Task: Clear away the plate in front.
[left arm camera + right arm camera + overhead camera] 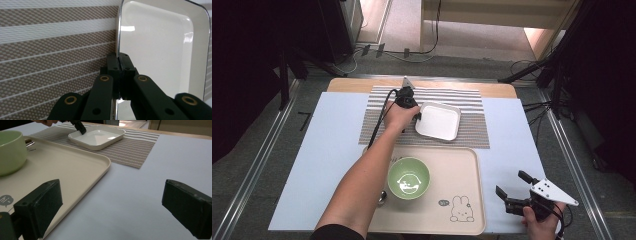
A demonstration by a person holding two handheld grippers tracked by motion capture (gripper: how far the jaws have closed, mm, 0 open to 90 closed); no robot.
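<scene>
On the striped placemat (472, 131), the left gripper (119, 65) pinches the white square dish (438, 120) by its rim, seemingly mid-placement, so release likely follows, while the right gripper (513, 189) waits, jaws apart.

High view: overhead, facing forward-down. Gripper views: low, close along jaws. Shared across all: white dish (438, 120) (160, 47) (97, 136), striped mat (472, 131) (50, 50) (135, 147).

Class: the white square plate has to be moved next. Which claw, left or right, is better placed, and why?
Left. The left claw is already shut on the white plate's rim; the right claw waits open beside the tray.
</scene>
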